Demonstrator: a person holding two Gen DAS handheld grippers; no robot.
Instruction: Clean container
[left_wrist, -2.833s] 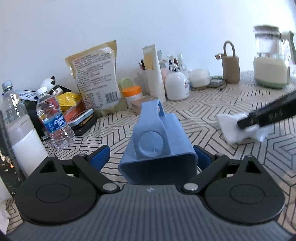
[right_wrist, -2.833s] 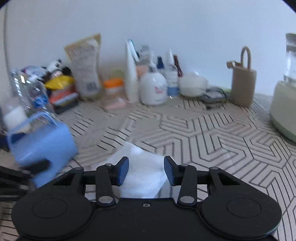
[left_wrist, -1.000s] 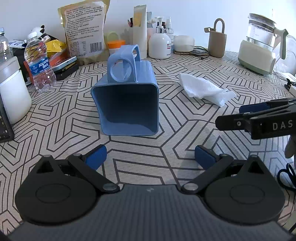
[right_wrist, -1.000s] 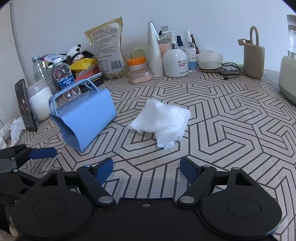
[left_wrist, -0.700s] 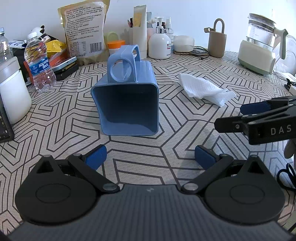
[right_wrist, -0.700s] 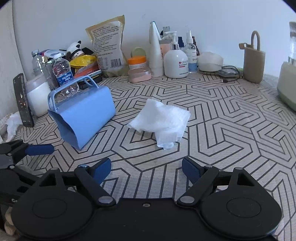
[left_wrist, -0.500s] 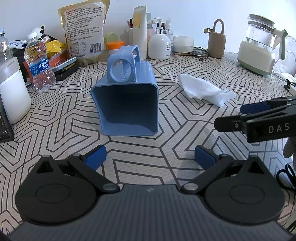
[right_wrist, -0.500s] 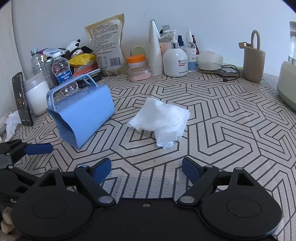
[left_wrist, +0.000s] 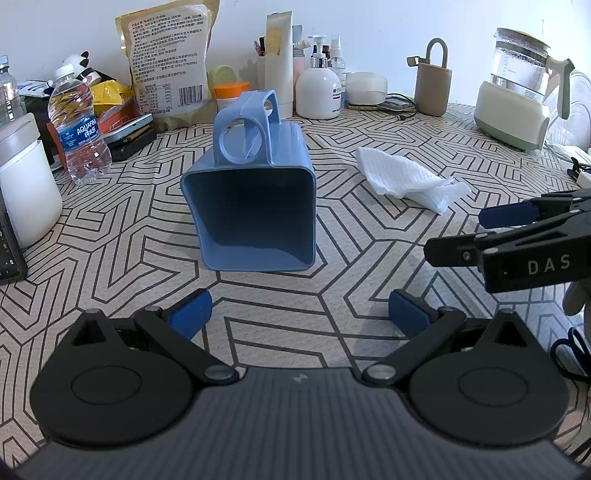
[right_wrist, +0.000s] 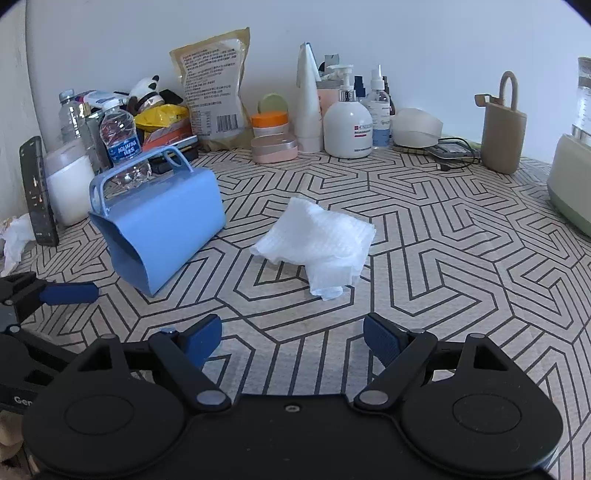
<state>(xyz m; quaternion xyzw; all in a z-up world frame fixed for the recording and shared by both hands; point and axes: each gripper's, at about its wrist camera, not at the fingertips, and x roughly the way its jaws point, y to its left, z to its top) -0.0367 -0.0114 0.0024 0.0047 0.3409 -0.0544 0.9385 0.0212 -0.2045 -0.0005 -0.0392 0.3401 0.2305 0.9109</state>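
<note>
Now that both tools, left tool (left_wrist: 297, 308) and right tool (right_wrist: 292, 334), have let go and stand apart, empty, the blue container (left_wrist: 255, 206) lies at frame centre beside the tissue (right_wrist: 319, 242), apparently wiped.

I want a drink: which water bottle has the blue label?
The small Aquafina bottle nearest the blue container; the taller bottle behind it shows no blue label.

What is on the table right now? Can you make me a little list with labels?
container: blue container lying on its side, opening toward the left tool's camera, handle on top
wipe: crumpled white paper towel on the table, apart from the container
left tool: open, holding nothing
right tool: open, holding nothing
table: black and cream patterned cloth
back row: water bottle, white pump bottle, food bag
</note>
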